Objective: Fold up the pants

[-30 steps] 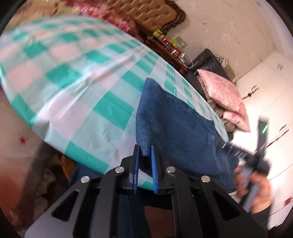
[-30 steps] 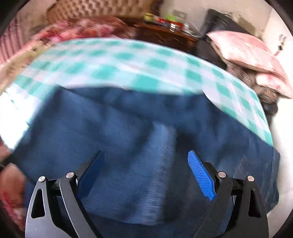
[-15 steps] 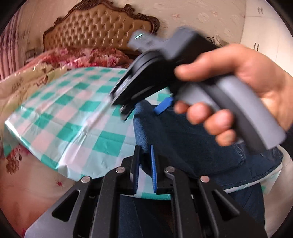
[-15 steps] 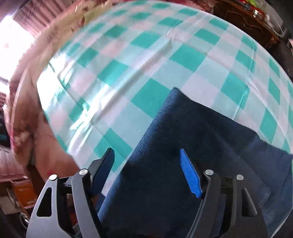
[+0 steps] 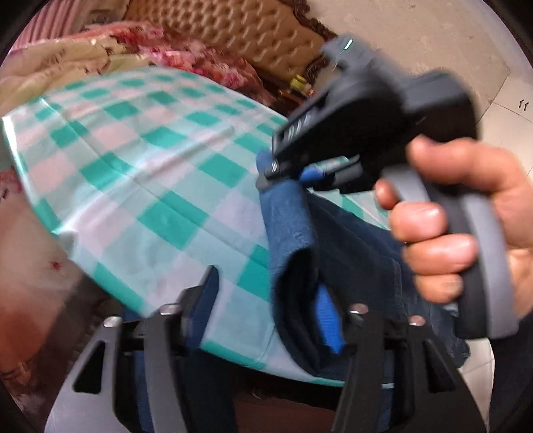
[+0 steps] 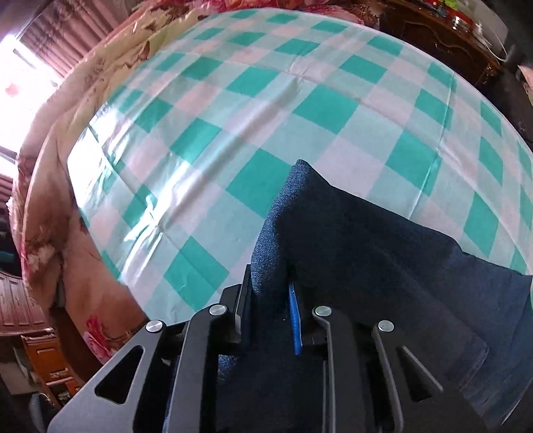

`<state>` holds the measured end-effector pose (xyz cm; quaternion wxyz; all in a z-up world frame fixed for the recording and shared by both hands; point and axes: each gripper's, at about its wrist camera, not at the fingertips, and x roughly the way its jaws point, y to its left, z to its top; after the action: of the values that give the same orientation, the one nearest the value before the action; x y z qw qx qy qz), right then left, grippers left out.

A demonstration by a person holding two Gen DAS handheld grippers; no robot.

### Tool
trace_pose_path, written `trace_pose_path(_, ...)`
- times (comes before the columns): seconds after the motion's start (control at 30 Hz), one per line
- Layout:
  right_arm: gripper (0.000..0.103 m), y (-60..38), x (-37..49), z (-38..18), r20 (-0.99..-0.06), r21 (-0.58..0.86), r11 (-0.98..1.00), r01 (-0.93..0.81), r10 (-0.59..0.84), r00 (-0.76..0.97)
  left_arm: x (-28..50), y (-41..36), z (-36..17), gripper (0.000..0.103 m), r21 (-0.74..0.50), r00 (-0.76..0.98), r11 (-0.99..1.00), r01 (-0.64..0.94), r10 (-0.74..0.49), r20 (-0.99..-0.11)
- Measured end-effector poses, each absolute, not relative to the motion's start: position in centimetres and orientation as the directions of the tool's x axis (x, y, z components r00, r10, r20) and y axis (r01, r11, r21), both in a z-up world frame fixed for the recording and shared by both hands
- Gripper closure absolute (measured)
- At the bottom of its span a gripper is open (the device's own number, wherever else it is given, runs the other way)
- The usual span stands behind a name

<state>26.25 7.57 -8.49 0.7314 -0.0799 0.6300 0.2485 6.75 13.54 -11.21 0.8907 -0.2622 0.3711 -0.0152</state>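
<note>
Right wrist view gives me the widest look at the scene: a tablecloth (image 6: 253,110) in green, pink and pale checks covers the whole work surface, with a floral bedspread (image 6: 50,200) falling away beyond its left edge and bright window light at the far left. On the cloth, toward the lower right, lie the pants (image 6: 383,259), dark blue denim, spread flat over the near right part of the surface and running out past the edge closest to me. One corner of the denim rises off the cloth in a peaked fold, and that fold runs straight down into my right gripper (image 6: 271,299), whose jaws are pressed together on the fabric with only the thickness of the denim between them; a sliver of the blue pad shows on the right side of the pinch. From the left wrist camera I see the same pants (image 5: 289,226) standing up as a folded ridge between the two tools, the checked tablecloth (image 5: 150,160) stretching away behind to a tufted headboard (image 5: 240,30). My right hand (image 5: 459,213) wraps the grey handle of the right gripper (image 5: 283,173), which bites the top of that ridge. My left gripper (image 5: 269,319) has its jaws spread wide; the denim fold hangs just against its right blue pad, while the left finger (image 5: 203,299) stands clear over bare tablecloth, so it is clamping nothing.
</note>
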Motion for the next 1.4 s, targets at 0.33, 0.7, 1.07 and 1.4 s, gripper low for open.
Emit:
trace_pose_path(0.33,0.086,-14.1,23.8,6.5,-0.756,0.479,0.816,-0.324,0.571,0.320,4.9,-4.5,0.8,0.093,-0.027,0.902,0.988,0.151,-0.149,-0.406)
trace_pose_path(0.7,0.086,-42.9,18.8,-6.3,-0.757,0.583,0.812,0.038,0.525,0.390,2.9,-32.6,-10.9,0.092,0.464,0.837,0.725,0.509,-0.292,-0.463)
trace_pose_path(1.07,0.056,-44.3,19.8,-11.0,-0.760,0.600,0.800,0.027,0.558,0.334,0.1,-36.6,-17.4,0.085,0.695,0.883,0.553,0.460,-0.199,-0.426)
trace_pose_path(1.4,0.094,-43.2,20.3,-6.7,-0.786,0.508,0.855,-0.106,0.510,0.350,-2.1,-37.1,-15.4,0.092,0.739,0.925,0.558,0.378,-0.196,-0.325)
